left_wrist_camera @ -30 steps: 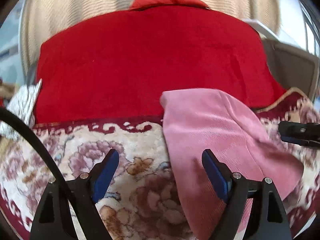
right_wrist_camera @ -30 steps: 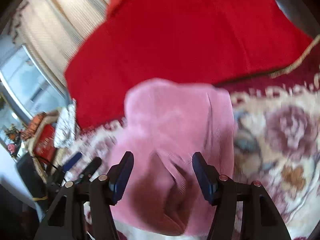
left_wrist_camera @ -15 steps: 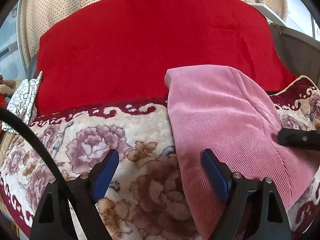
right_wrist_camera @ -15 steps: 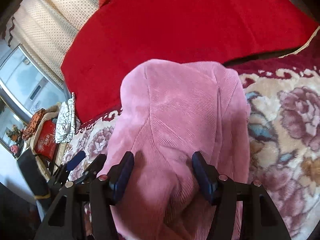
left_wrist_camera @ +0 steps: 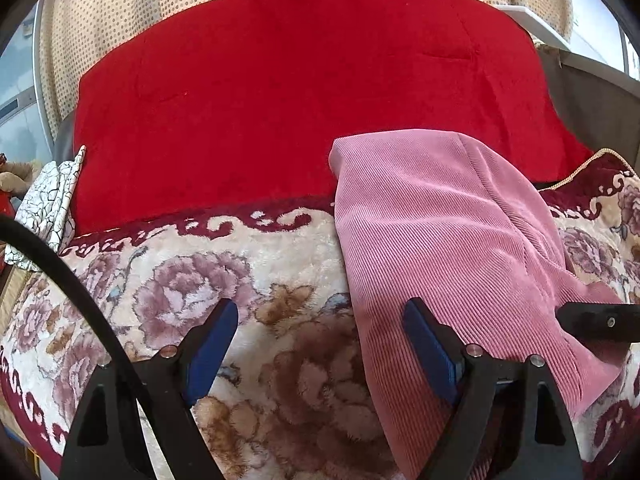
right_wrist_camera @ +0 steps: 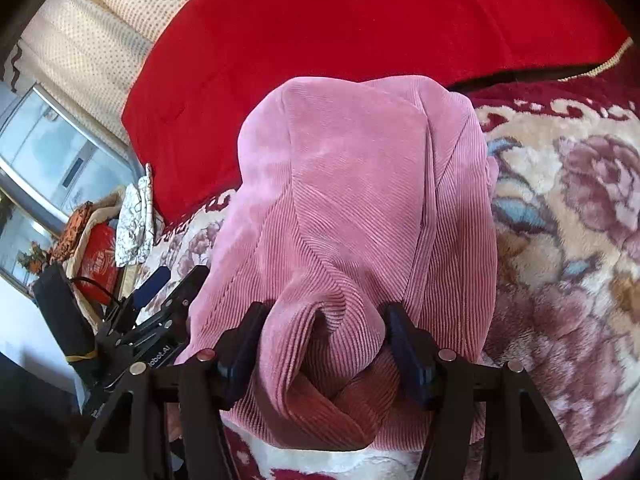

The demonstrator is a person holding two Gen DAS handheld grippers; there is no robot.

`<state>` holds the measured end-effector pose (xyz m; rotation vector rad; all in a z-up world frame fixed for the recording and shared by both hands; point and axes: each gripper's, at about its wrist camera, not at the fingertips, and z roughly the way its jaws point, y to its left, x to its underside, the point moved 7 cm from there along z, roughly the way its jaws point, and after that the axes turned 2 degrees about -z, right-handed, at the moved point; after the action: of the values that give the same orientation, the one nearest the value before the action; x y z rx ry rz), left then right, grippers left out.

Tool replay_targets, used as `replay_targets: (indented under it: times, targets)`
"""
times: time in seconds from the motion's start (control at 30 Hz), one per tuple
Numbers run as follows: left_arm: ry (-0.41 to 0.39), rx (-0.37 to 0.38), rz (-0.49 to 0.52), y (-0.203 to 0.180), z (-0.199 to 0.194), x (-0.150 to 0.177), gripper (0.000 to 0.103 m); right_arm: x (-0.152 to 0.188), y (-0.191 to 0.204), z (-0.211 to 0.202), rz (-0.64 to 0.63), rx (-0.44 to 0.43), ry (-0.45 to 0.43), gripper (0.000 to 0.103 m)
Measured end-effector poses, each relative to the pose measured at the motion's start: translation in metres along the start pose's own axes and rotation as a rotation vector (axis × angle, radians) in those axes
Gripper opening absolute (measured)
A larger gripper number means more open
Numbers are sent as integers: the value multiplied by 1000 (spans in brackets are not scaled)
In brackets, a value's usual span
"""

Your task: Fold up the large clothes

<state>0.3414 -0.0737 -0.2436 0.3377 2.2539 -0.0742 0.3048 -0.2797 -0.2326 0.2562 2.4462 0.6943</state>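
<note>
A pink corduroy garment [left_wrist_camera: 436, 232] lies folded on a floral plush blanket [left_wrist_camera: 224, 280]; it fills the middle of the right wrist view [right_wrist_camera: 352, 200]. My left gripper [left_wrist_camera: 320, 340] is open at the garment's left edge, one finger over the blanket, the other over the pink cloth. My right gripper [right_wrist_camera: 324, 344] is open, with a bunched fold of the garment lying between its jaws. The right gripper's finger shows at the right of the left wrist view [left_wrist_camera: 596, 322]. The left gripper shows at the lower left of the right wrist view [right_wrist_camera: 160, 304].
A large red blanket [left_wrist_camera: 304, 92] lies behind the garment, with a dotted beige curtain [left_wrist_camera: 104, 20] beyond. A white cracked-pattern cloth [left_wrist_camera: 52, 204] sits at the left edge. A basket with a red packet [right_wrist_camera: 96, 260] stands beside the bed near a window.
Both grippers have moved down and closer to the garment. The pink cloth now lies flatter on the blanket, and a fold has come between the right gripper's jaws.
</note>
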Motion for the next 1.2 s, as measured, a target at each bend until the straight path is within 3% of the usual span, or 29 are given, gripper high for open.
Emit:
replay_targets:
  times: [0.5, 0.67, 0.8, 0.9, 0.93, 1.03, 1.2]
  targets:
    - [3, -2, -7, 1, -1, 0, 85, -1, 3, -2, -12, 3, -6, 64]
    - [9, 1, -17, 4, -4, -3, 85, -13, 11, -28, -33, -14, -119, 64]
    - [-68, 34, -49, 7, -24, -14, 85, -18, 14, -39, -50, 6, -184, 64]
    - [-48, 36, 6, -3, -20, -10, 87, -14, 16, -30, -43, -31, -158, 64]
    - [-5, 20, 52, -10, -10, -3, 87, -12, 17, -23, -44, -34, -133, 64]
    - [-11, 14, 57, -11, -9, -2, 87, -2, 9, 2, -6, -25, -38, 64]
    - [-6, 26, 32, -7, -13, -2, 87, -11, 3, -15, 33, -72, -97, 65]
